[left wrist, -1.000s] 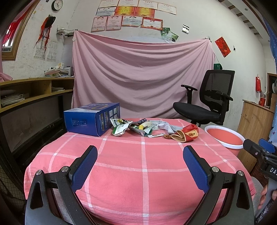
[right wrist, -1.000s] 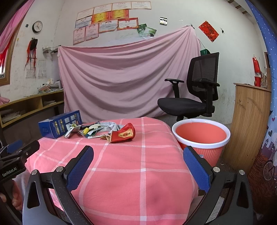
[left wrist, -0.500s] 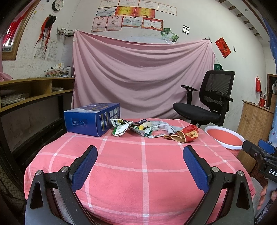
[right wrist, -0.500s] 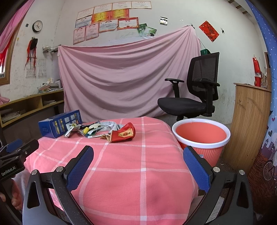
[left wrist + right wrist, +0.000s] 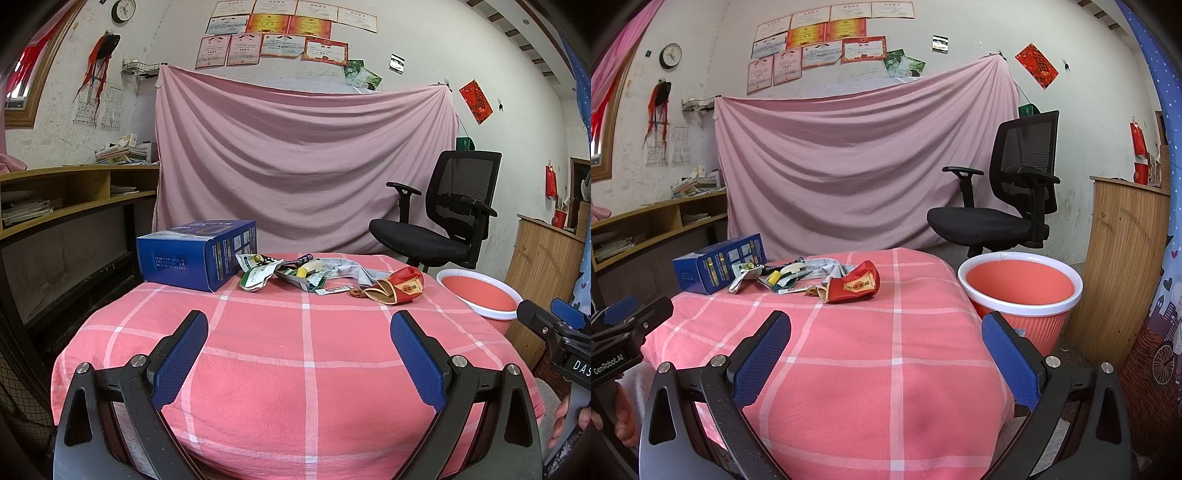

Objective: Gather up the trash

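A heap of trash lies at the far side of the table with the pink checked cloth [image 5: 303,350]: a red and gold wrapper [image 5: 400,288] [image 5: 855,284], green and white snack packets [image 5: 258,273] [image 5: 775,278] and a grey scrap [image 5: 354,271]. A blue cardboard box [image 5: 195,254] [image 5: 718,262] stands left of the heap. A coral bin with a white rim [image 5: 1021,291] [image 5: 480,295] stands on the floor right of the table. My left gripper [image 5: 299,343] and right gripper [image 5: 886,341] are both open and empty, over the near edge of the table.
A black office chair [image 5: 1001,206] stands behind the bin. A wooden cabinet [image 5: 1123,273] is at the right, wooden shelves [image 5: 66,199] at the left. A pink sheet [image 5: 303,166] hangs behind the table.
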Demonstrator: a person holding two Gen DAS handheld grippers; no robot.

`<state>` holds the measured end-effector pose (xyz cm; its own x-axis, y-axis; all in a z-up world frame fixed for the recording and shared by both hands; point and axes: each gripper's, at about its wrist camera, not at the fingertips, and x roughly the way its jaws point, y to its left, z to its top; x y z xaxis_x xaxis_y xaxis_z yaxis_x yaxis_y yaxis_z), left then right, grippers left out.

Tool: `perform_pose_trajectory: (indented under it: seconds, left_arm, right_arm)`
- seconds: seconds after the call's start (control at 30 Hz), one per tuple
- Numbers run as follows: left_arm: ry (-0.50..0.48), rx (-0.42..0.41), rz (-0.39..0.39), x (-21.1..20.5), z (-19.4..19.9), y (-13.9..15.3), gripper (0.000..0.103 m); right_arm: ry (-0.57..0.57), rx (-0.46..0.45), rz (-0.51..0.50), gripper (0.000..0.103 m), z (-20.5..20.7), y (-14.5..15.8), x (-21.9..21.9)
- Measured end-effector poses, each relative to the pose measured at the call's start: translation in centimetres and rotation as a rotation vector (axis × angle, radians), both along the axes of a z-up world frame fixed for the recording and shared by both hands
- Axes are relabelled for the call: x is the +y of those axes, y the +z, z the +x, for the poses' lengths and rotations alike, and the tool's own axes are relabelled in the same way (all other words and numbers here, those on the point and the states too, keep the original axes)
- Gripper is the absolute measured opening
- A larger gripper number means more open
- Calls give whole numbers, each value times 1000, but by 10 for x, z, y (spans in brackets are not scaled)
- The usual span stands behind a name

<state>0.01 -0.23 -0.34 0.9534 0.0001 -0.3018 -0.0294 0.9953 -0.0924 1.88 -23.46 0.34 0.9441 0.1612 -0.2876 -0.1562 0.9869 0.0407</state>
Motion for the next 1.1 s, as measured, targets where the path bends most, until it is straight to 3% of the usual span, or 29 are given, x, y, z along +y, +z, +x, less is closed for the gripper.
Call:
perform_pose_trajectory:
  seconds: [1.1]
  left_arm:
    - [0,0,-2,0,0,0,97]
  right_arm:
    - [1,3,-1,103,0,0,3]
